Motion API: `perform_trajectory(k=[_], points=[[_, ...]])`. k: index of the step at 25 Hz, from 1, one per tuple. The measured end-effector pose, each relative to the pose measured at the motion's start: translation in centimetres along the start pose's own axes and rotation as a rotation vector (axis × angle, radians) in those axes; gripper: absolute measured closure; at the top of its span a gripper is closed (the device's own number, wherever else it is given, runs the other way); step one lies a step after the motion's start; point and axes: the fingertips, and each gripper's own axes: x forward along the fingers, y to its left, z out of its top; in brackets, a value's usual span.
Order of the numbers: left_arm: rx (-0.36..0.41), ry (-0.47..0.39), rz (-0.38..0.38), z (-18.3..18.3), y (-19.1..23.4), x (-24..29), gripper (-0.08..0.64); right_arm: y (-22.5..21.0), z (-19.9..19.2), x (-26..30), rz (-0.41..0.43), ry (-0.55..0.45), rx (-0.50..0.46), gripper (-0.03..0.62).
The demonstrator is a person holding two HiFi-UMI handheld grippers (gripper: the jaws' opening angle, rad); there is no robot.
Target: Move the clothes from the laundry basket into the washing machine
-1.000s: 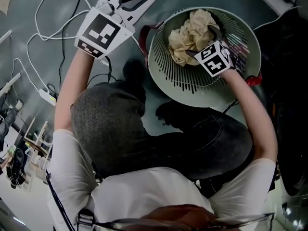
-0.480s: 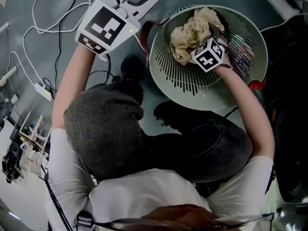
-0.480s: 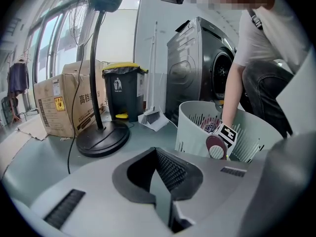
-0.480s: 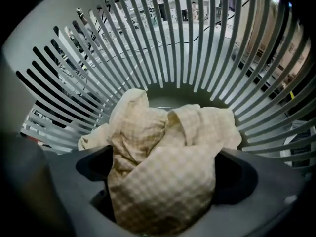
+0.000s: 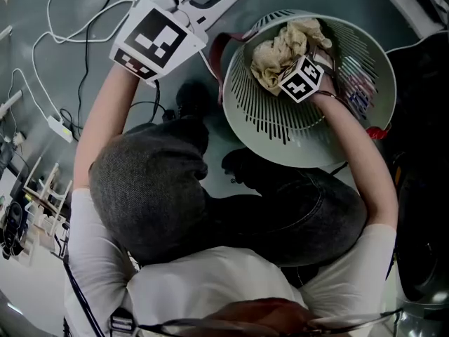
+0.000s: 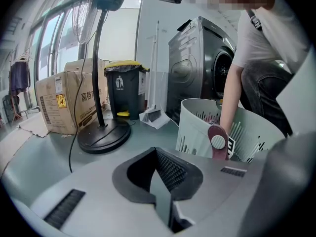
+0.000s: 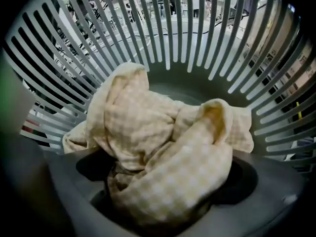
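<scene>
The right gripper [image 7: 165, 191] reaches down into the laundry basket [image 5: 280, 128], a round pale tub of hard plastic with walls cut into long vertical slats. Its jaws pinch a thick fold of the checked cloth [image 7: 148, 127], a soft, crumpled, cream-yellow piece with a fine woven gingham pattern. The fold bulges up between the dark jaw pads and fills the gap. The rest of the cloth lies heaped on the smooth solid bottom of the basket, against the far slats.

The left gripper [image 6: 158, 181] is held outside the basket, above the grey floor [image 6: 44, 157] and apart from the cloth. Its jaws are drawn together with nothing between them. One black pad shows a ribbed, rubbery face.

From the left gripper view, the basket stands just before the front-loading washing machine [image 6: 197, 68], a grey metal box with a round door opening. A dark red handle [image 6: 217, 142] rises from the basket's near rim. Farther left stand a black pole on a round flat base [image 6: 103, 135], a dark bin with a yellow lid [image 6: 123, 88] and a cardboard box [image 6: 61, 100].
</scene>
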Motion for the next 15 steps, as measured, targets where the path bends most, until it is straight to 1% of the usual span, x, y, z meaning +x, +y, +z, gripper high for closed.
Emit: perform_trajectory(k=[3,5,7,10,11,12,15], points=[[-0.03,-0.01,0.005,-0.2,0.1,0.1,0.554,-0.2,-0.3,0.8,-0.014,0.003,-0.013,-0.015],[-0.043,-0.015,0.004,-0.2,0.2,0.0,0.554,-0.4,-0.3,1.2,-0.043,0.0,-0.025,-0.014],[-0.041,-0.011,0.003,-0.3,0.2,0.0,0.554,-0.7,-0.3,1.4,-0.073,-0.005,-0.039,-0.014],[-0.038,-0.007,-0.003,-0.5,0.1,0.0,0.554,-0.9,-0.2,1.3,-0.077,-0.008,-0.04,0.004],[-0.035,-0.007,-0.005,-0.4,0.1,0.0,0.554,-1.1,-0.1,1.1,-0.076,-0.013,-0.034,0.026],[-0.032,-0.008,-0.006,-0.3,0.1,0.0,0.554,-1.4,0.0,0.9,-0.078,-0.02,-0.026,0.062],[-0.025,-0.012,-0.007,0.0,0.2,-0.1,0.554,-2.7,0.1,0.3,-0.094,-0.036,0.01,0.211]])
